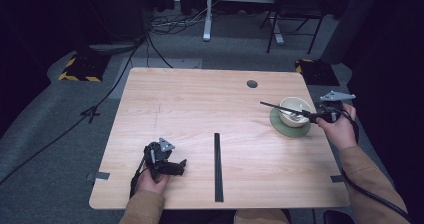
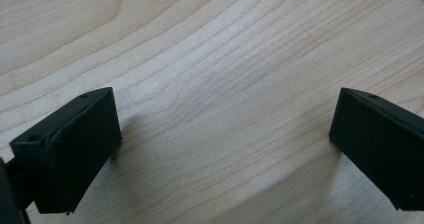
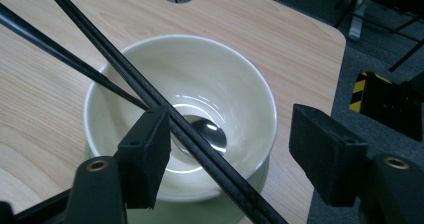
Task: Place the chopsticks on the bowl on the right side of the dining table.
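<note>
Near desk's right edge, right gripper (image 3: 230, 154) standing spread over chopsticks (image 3: 165, 111) lying across bowl (image 3: 240, 84); left gripper (image 2: 225, 149) resting spread near front edge.

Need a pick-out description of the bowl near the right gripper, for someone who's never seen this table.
Start at the wooden table and go to its far right edge, just below the round cable hole. There a pale cream bowl stands on a green saucer. It is the only dish there, with thin black chopsticks slanting across its rim.

This looks like a recording lab; a bare wooden table (image 1: 200, 104) stands on grey carpet (image 1: 45, 134), with loose cables (image 1: 175, 21) at 12 o'clock and dark curtains around.
</note>
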Motion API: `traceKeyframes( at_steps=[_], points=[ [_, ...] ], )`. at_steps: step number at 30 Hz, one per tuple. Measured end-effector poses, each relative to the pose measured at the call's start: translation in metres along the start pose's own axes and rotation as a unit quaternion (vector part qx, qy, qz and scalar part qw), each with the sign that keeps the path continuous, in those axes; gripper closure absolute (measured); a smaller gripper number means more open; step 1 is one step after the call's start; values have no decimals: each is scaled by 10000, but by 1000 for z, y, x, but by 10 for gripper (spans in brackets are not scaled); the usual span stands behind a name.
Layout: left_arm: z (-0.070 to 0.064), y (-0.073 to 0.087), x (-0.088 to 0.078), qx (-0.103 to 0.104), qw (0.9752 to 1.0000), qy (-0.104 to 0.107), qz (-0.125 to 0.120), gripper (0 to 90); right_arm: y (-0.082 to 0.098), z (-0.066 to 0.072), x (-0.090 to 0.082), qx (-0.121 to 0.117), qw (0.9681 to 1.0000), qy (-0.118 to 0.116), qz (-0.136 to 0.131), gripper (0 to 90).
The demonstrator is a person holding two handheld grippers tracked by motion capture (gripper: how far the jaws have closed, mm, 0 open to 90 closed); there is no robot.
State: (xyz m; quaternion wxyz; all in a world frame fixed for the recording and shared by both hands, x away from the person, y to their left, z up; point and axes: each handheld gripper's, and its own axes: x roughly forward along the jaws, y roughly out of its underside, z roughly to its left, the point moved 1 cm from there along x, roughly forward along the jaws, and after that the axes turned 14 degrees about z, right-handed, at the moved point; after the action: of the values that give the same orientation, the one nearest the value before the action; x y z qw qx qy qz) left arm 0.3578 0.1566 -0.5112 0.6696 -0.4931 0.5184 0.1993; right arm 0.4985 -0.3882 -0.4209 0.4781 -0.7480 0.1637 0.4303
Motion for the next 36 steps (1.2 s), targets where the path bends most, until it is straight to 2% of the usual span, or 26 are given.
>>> traceKeyframes(
  at_steps=[5, 11, 16, 20, 29, 36],
  points=[
    [0, 0, 0, 1, 10000, 0, 1, 3, 2, -1, 6, 35, 9998, 103, 143, 339],
    [0, 0, 0, 3, 10000, 0, 2, 3, 2, -6, 11, 43, 9996, 223, 143, 345],
    [0, 0, 0, 3, 10000, 0, 3, 3, 0, -14, 16, 159, 9992, 336, 173, 347],
    [0, 0, 0, 3, 10000, -1, 2, 3, -2, -18, 18, 256, 9989, 346, 170, 346],
    [0, 0, 0, 3, 10000, -2, 2, 3, -9, -21, 24, 310, 9987, 376, 176, 347],
    [0, 0, 0, 2, 10000, -1, 1, 3, -11, -23, 5, 395, 9985, 342, -137, 344]
  ],
)
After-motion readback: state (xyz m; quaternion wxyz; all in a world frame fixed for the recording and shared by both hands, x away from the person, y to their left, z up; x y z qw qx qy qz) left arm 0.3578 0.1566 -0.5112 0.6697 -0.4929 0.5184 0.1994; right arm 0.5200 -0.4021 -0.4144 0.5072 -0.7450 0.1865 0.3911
